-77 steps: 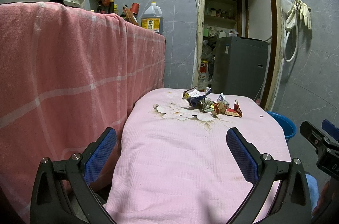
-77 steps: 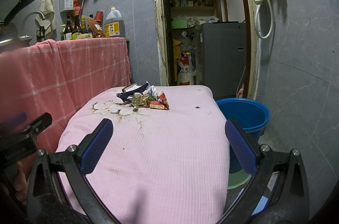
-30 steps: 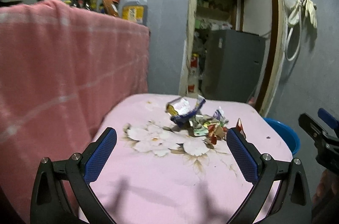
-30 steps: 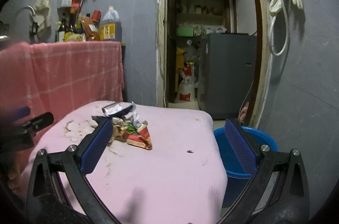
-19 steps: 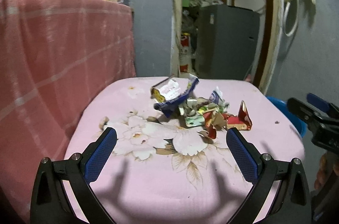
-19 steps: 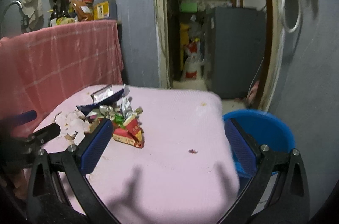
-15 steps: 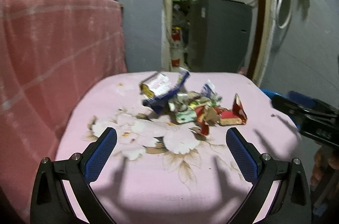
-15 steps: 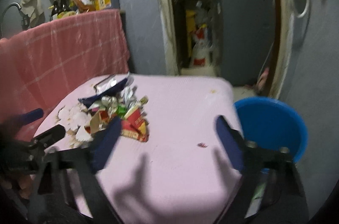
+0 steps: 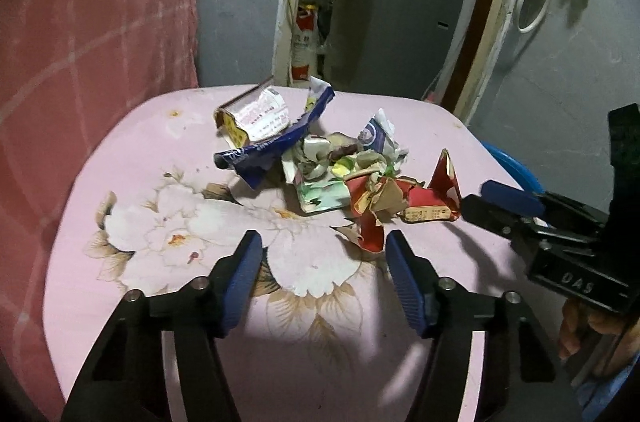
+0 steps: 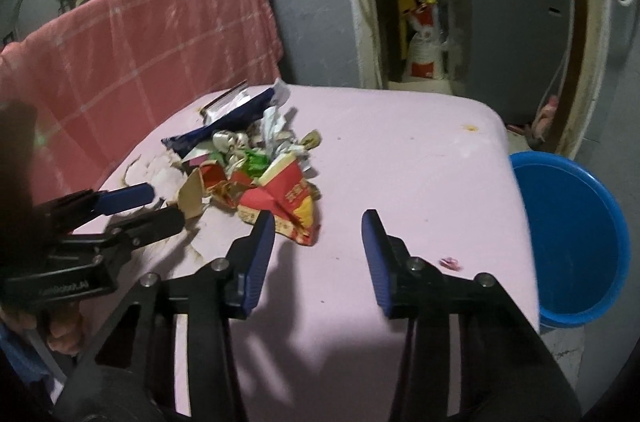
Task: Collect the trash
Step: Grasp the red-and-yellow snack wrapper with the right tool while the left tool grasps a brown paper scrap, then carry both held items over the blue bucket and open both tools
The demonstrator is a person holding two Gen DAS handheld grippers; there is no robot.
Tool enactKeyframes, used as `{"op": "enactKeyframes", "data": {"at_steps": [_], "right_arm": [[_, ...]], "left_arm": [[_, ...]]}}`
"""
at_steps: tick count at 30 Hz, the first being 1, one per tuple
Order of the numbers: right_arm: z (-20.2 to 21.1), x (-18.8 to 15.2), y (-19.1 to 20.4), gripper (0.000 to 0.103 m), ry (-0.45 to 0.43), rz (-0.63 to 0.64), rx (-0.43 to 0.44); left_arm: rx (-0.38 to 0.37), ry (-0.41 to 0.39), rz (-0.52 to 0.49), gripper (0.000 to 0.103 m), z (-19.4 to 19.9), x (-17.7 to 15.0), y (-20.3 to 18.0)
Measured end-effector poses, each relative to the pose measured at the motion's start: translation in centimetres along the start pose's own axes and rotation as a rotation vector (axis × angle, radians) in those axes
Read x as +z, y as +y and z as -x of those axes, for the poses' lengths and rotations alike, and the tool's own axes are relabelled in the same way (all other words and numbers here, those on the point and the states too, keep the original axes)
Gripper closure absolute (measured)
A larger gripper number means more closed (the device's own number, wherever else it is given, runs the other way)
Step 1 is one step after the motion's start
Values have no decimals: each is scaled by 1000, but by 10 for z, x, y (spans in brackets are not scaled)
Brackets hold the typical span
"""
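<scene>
- A trash pile lies on the pink cloth, its long axis running from a blue wrapper at the far left to a red packet at the near right.
- The left gripper hovers low over the cloth just short of the pile, pointing at it, fingers partly apart and holding nothing.
- The right gripper hangs beside the red packet, fingers partly apart, empty.
- A blue basin sits on the floor right of the cloth.
- A pink towel hangs left of the pile.
</scene>
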State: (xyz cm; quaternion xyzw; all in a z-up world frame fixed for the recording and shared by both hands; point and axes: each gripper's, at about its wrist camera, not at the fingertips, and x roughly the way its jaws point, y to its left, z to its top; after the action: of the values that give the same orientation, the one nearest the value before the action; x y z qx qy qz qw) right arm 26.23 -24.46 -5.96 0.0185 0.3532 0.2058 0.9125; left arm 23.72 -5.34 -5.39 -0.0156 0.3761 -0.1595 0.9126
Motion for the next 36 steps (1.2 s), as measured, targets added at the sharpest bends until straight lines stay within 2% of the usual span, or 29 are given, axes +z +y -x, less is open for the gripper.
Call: {"op": "enactKeyframes", "data": {"at_steps": [5,10,12,18,24,30,33,36], "right_arm": [[-12,5,-2,67,31,-15,45],[-20,4,-2,87,61,-17,72],[-19,2,0,87,54,-8,68],[-11,-3,1,88,19,-16,57],[20,-12,-2,88,-90,-44,7],[66,-15,-19,88,-241,-76,-117],[89,-14,-36,88,-320,-119,-198],[108,-12,-57,88,-390,-171,-288]], "left_arm": [[-40,25,1,67,-3,2,-1],[-65,30,-3,84,-5,5,1],[-70,30,-6,92,-6,6,1],[-54,18,-10,95,-3,5,-5],[-80,-26,-39,96,8,6,-21],[-106,-90,-94,96,12,17,-54],[-146,-115,-132,96,8,29,-77],[-190,-107,-167,96,-2,41,-98]]}}
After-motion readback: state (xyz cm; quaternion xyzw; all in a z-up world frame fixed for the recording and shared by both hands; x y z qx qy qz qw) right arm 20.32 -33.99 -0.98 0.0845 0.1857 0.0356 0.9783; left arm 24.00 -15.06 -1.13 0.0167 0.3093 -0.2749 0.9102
